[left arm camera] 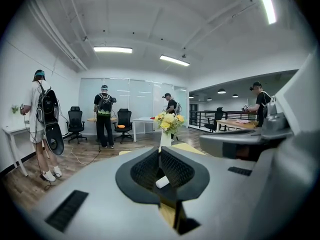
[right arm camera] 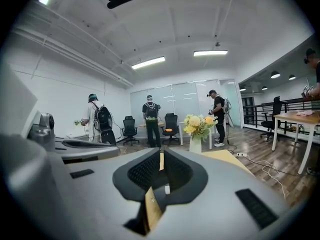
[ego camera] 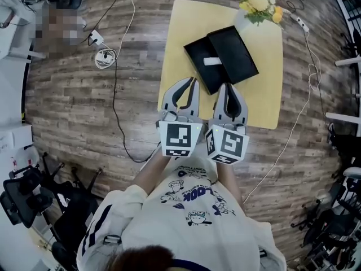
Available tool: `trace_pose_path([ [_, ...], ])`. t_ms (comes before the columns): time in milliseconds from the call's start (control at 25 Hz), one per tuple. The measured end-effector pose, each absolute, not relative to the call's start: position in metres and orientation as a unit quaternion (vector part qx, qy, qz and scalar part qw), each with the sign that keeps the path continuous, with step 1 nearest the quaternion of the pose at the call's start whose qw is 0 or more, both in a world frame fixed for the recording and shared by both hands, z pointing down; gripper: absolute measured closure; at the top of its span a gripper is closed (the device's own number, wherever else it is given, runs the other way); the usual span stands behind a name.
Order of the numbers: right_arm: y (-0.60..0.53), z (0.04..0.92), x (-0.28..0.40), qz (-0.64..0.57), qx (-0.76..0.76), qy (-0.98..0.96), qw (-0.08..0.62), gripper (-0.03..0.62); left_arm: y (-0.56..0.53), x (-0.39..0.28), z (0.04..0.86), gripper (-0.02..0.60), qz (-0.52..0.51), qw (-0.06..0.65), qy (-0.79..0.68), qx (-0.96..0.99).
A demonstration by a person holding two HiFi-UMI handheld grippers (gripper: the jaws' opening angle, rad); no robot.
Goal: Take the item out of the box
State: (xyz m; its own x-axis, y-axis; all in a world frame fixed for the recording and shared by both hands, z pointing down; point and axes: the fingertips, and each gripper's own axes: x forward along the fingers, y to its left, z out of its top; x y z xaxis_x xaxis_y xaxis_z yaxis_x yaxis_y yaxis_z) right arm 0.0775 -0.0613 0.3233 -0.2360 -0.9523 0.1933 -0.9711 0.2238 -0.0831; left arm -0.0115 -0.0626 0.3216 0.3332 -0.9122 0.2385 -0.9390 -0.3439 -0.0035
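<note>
An open black box (ego camera: 198, 60) lies on the yellow table (ego camera: 180, 21), with its black lid (ego camera: 234, 52) overlapping its right side. A small white cylindrical item (ego camera: 212, 61) rests inside the box; this item (left arm camera: 162, 182) also shows through the jaw window in the left gripper view, and the item (right arm camera: 167, 189) likewise in the right gripper view. My left gripper (ego camera: 193, 81) (left arm camera: 160, 151) hovers at the table's near edge, just short of the box, shut with nothing in it. My right gripper (ego camera: 228, 86) (right arm camera: 161, 154) sits beside it, jaws together and holding nothing.
A white vase of yellow flowers (ego camera: 258, 4) (left arm camera: 167, 126) (right arm camera: 196, 129) stands at the table's far edge behind the box. A power strip with cables (ego camera: 100, 47) lies on the wooden floor to the left. Office chairs (ego camera: 25, 196) stand at lower left. People stand far off in both gripper views.
</note>
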Motion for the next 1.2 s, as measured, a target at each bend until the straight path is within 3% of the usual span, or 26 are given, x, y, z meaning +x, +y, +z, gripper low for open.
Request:
trace_pose_path([
  [1200, -0.151, 0.394, 0.100, 0.169, 0.675, -0.711, 0.105, 0.553, -0.163, 0.009, 0.402, 0.554, 0.204, 0.149, -0.462, 0.850],
])
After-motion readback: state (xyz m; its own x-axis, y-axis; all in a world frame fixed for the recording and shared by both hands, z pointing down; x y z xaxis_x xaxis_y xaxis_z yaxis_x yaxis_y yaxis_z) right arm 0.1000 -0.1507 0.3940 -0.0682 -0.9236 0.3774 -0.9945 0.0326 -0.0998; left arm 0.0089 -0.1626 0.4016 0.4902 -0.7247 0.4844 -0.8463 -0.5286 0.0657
